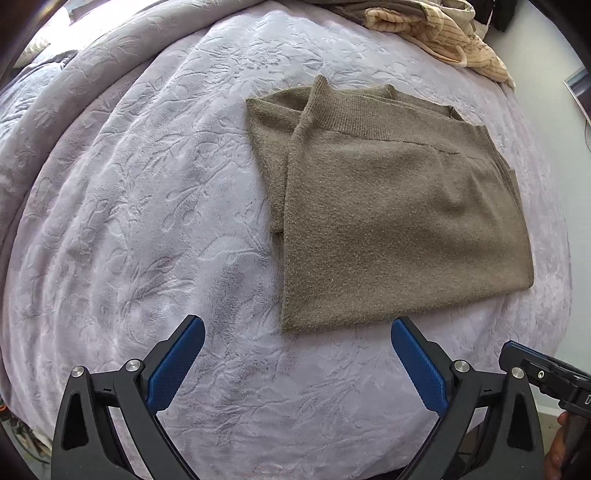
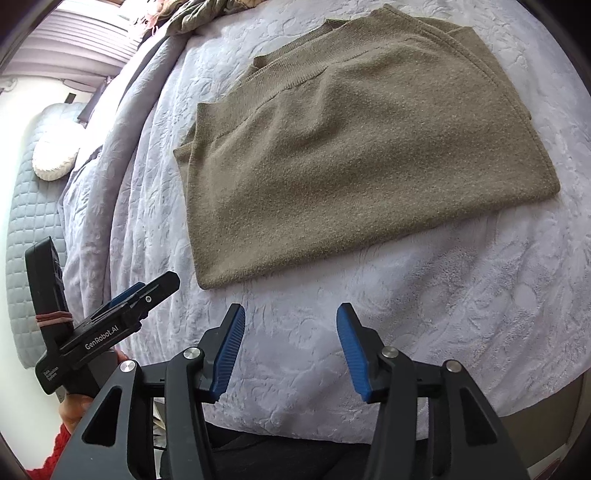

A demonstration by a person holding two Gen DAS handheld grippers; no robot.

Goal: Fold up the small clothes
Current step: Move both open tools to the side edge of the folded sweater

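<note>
An olive-brown knit garment (image 1: 388,218) lies folded flat on the lavender bed cover (image 1: 147,203), its ribbed band at the far side. It also shows in the right wrist view (image 2: 351,158). My left gripper (image 1: 297,328) is open and empty, hovering just short of the garment's near edge. My right gripper (image 2: 290,314) is open and empty, held a little back from the garment's near edge. The left gripper also appears at the lower left of the right wrist view (image 2: 147,291), and the right gripper's tip shows at the lower right of the left wrist view (image 1: 517,350).
A cream striped garment (image 1: 443,37) lies crumpled at the bed's far edge. A bunched grey cloth (image 2: 207,14) sits at the far left. A quilted grey surface with a white pillow (image 2: 55,158) lies beyond the bed's left side. The bed's near edge (image 2: 480,413) is close below my grippers.
</note>
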